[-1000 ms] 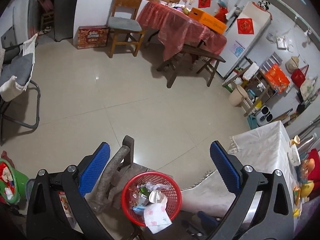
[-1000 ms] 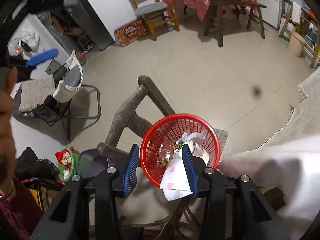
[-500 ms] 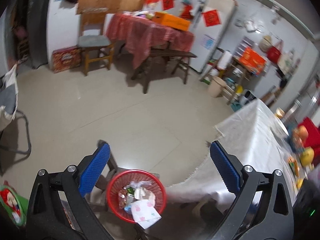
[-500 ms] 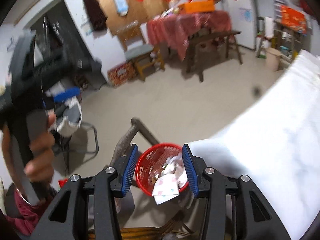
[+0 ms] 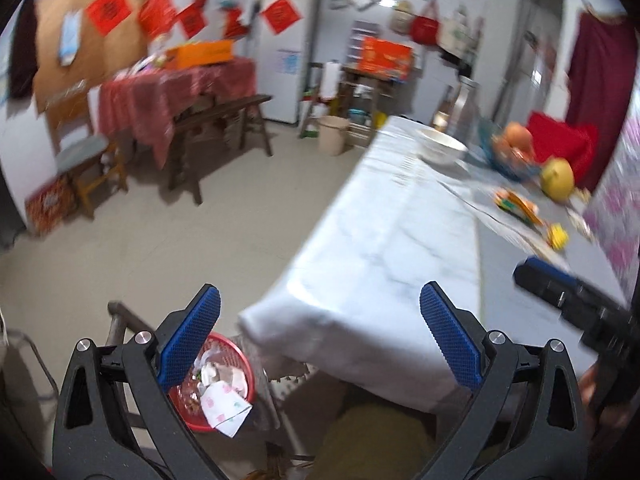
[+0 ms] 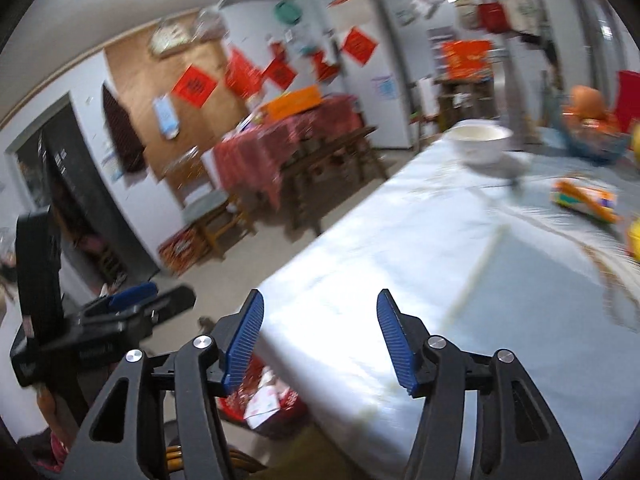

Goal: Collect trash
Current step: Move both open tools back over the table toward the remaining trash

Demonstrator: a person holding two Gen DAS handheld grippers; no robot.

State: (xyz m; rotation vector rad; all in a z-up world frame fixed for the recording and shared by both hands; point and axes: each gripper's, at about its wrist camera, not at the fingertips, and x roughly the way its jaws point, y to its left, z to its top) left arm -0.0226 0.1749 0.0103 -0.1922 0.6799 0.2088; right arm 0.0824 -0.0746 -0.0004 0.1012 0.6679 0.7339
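The left gripper point(image 5: 320, 340) hung with its jaws spread wide and nothing between them, over the near corner of a table point(image 5: 384, 240) draped in a white cloth. The right gripper point(image 6: 320, 336) had just been opening its jaws, which stood apart and empty over the same corner.

Below and left of that corner sat the red basket point(image 5: 240, 364), down beside the table's edge. It held crumpled wrappers, and a white printed tissue point(image 5: 224, 404) hung over its rim. In the right view only a strip of it showed, between the left finger and the cloth's edge. A dark wooden rail point(image 5: 120, 320) rose just behind it.

Further along the cloth, all blurred, stood a white bowl point(image 5: 440, 146) and a basket of fruit point(image 5: 514, 152). A yellow round fruit point(image 5: 557, 179) and an orange packet point(image 5: 516, 204) lay nearer the right edge.

Across bare floor stood a second table under a red cloth point(image 5: 160, 92) with a bench point(image 5: 224, 116) and a chair point(image 5: 84, 152) by it, then a pale bucket point(image 5: 332, 134) and a white fridge point(image 5: 292, 40) against the wall.
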